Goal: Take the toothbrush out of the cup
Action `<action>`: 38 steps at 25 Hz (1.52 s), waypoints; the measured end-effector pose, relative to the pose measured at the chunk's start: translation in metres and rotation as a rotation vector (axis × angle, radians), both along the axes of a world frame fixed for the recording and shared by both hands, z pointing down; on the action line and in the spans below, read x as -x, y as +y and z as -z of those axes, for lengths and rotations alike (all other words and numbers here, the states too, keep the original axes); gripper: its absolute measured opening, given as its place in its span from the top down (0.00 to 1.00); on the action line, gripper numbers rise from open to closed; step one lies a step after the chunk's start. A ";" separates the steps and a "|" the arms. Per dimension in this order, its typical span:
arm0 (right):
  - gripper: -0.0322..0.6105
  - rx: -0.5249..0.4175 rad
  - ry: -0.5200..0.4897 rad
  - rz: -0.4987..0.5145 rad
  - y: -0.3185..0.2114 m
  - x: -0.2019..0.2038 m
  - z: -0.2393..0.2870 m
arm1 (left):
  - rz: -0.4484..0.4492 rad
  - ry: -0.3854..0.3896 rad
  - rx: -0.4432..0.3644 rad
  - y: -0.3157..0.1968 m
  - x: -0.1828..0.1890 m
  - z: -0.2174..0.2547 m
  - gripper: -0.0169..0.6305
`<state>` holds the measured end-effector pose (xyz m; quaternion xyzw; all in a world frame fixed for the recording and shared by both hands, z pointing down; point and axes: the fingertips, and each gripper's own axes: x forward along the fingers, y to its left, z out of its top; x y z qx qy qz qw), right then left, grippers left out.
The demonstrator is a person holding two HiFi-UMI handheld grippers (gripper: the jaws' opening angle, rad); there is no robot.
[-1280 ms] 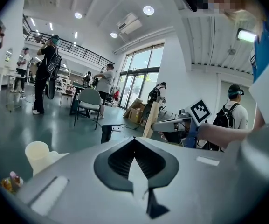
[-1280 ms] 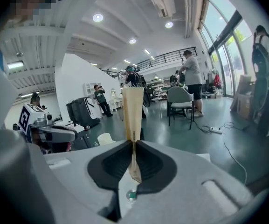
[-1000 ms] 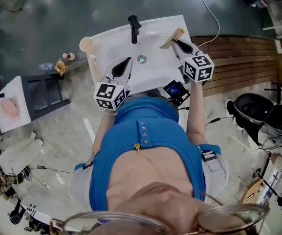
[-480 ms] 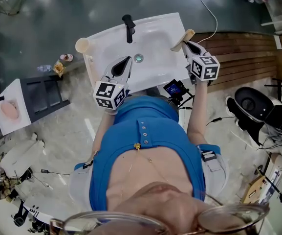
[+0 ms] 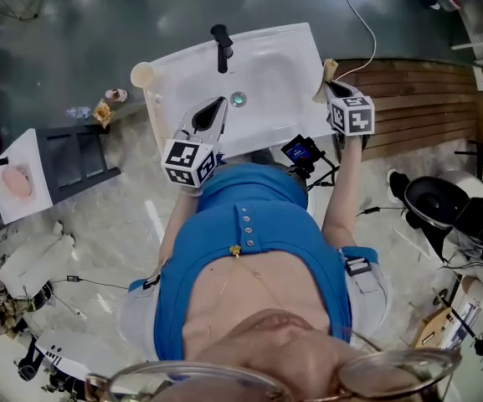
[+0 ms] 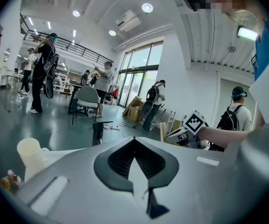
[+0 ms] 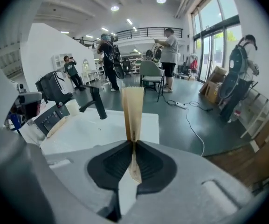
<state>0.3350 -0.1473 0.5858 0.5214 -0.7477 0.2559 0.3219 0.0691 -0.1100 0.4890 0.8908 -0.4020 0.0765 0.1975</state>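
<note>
Item: one flat, strip-shaped toothbrush of pale tan wood [image 7: 133, 111], clamped between the black ribbed jaws of the right hand-held gripper [image 7: 133, 143] and running out past their tips. It sits at the right edge of the one glossy white rectangular washbasin [image 5: 283, 65], well apart from the one cream cylindrical cup [image 5: 141, 74] at the far left corner. Also one matte black faucet [image 5: 221, 47] and the left hand-held gripper [image 6: 134, 141], jaws pressed together on nothing, above the basin's near side.

Right gripper [image 5: 331, 82] apparently holds the toothbrush [image 5: 329, 67] beside the sink [image 5: 274, 78].
</note>
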 end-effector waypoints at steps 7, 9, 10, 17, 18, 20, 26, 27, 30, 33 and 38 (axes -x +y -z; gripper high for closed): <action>0.91 0.081 0.061 0.006 0.006 -0.017 -0.025 | 0.024 -0.010 0.005 0.009 -0.004 0.003 0.97; 0.91 0.079 0.055 0.001 0.001 -0.016 -0.030 | 0.031 -0.011 0.004 0.008 -0.001 0.002 0.97; 0.91 0.076 0.054 -0.002 -0.002 -0.016 -0.031 | 0.036 -0.011 0.003 0.007 0.000 0.002 0.97; 0.91 0.052 0.060 -0.030 -0.018 -0.023 -0.039 | 0.068 -0.009 0.003 0.008 0.002 0.005 0.97; 0.91 0.050 0.057 -0.036 -0.019 -0.024 -0.041 | 0.072 -0.008 0.003 0.008 0.003 0.005 0.97; 0.91 0.048 0.058 -0.047 -0.021 -0.025 -0.046 | 0.081 -0.006 0.004 0.009 0.005 0.005 0.97; 0.91 0.070 0.066 -0.061 -0.025 -0.028 -0.068 | 0.105 -0.001 0.010 0.010 0.010 0.002 0.97; 0.91 0.075 0.065 -0.067 -0.025 -0.029 -0.073 | 0.109 -0.001 0.011 0.010 0.011 0.000 0.97; 0.91 0.092 0.071 -0.093 -0.025 -0.032 -0.085 | 0.121 0.000 0.013 0.009 0.013 -0.002 0.97; 0.91 0.098 0.067 -0.115 -0.026 -0.033 -0.094 | 0.131 -0.001 0.015 0.009 0.016 -0.002 0.97; 0.91 0.118 0.101 -0.134 -0.024 -0.039 -0.106 | 0.131 0.002 0.020 0.009 0.018 -0.002 0.97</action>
